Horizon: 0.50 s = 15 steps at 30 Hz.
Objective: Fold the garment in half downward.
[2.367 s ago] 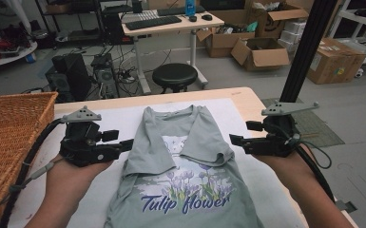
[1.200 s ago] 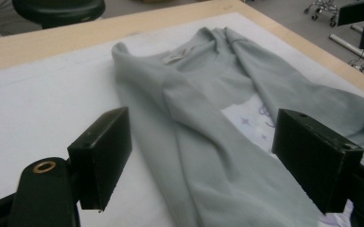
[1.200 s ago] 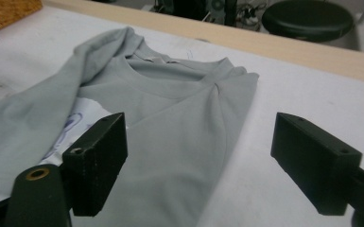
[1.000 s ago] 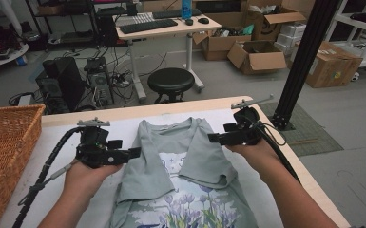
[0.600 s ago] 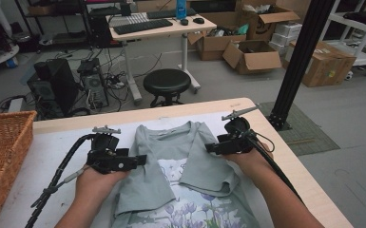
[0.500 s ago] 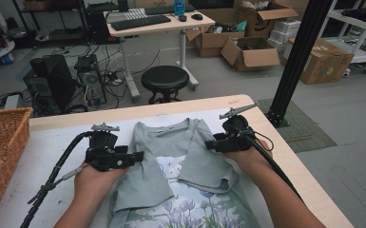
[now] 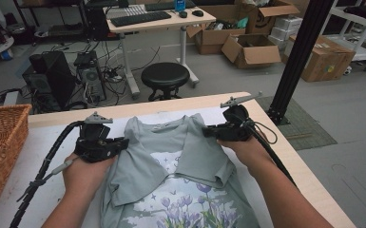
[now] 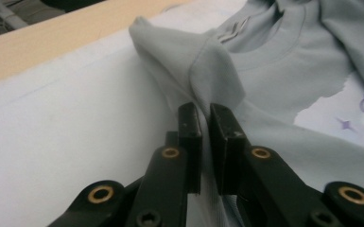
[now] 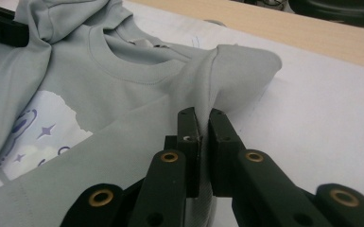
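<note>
Left claw [image 8: 205, 142] and right claw [image 9: 203, 151] just closing, each pinched on a shoulder fold of the grey T-shirt [image 7: 171, 161] (sleeves folded inward). Thin bite: uneven lifting could slip the cloth free or undo the sleeve folds.

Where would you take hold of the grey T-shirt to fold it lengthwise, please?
At the shoulders of the T-shirt, from each outer side. Both sleeves lie folded inward, so the shoulder folds form graspable ridges; the left gripper and right gripper have just closed on them.

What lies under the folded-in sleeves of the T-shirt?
Both sleeves lie on the T-shirt front, covering the sides of its flower print. The middle of the print shows; the covered parts cannot be seen.
</note>
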### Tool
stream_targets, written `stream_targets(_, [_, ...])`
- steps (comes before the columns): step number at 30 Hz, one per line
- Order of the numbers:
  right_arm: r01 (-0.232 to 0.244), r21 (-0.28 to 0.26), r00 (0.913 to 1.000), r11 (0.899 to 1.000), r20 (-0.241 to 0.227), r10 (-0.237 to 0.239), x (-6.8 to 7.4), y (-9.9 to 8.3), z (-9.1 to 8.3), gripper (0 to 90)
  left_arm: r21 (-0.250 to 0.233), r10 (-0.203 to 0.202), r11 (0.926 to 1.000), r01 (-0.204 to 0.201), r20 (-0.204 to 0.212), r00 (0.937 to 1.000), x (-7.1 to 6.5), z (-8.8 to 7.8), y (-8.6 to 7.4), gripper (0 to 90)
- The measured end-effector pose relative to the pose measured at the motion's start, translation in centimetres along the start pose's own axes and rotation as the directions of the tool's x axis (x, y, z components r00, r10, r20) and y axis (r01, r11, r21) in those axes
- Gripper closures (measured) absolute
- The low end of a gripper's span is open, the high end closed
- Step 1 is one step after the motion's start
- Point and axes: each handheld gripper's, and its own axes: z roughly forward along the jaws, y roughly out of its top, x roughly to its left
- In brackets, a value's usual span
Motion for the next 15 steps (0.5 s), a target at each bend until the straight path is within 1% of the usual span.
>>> stream_targets(3, [0.006, 0.006, 1.0000, 1.000, -0.003, -0.006, 0.2, 0.2, -0.6, 85.9, -0.010, 0.002, 0.9999, -0.002, 0.025, 0.9997, -0.4, -1.1, 0.4, 83.8])
stream_targets(6, [0.006, -0.014, 0.9999, 1.000, -0.010, -0.006, 0.7, -0.2, -2.0, 85.9, -0.027, 0.014, 0.9995, -0.013, 0.038, 0.9992, -1.4, -2.6, 0.4, 83.7])
stream_targets(8, [0.003, -0.027, 0.9999, 1.000, -0.015, -0.004, 1.2, -0.5, -3.0, 85.9, -0.042, 0.016, 0.9990, -0.014, 0.049, 0.9987, -2.3, -4.1, 0.1, 83.6])
stream_targets(10, [0.006, -0.038, 0.9998, 0.999, -0.019, -0.007, 2.0, -0.9, -4.2, 85.8, -0.054, 0.012, 0.9985, -0.009, 0.061, 0.9980, -3.2, -5.5, -0.3, 83.5])
stream_targets(11, [0.007, -0.042, 0.9997, 0.999, -0.023, -0.008, 2.5, -1.1, -4.9, 85.8, -0.061, 0.012, 0.9981, -0.008, 0.064, 0.9979, -3.9, -6.5, -0.7, 83.5])
stream_targets(15, [0.028, -0.067, 0.9990, 0.997, -0.032, -0.030, 4.9, -2.3, -7.9, 85.7, -0.073, 0.023, 0.9972, -0.017, 0.069, 0.9974, -6.3, -9.5, -2.2, 83.4])
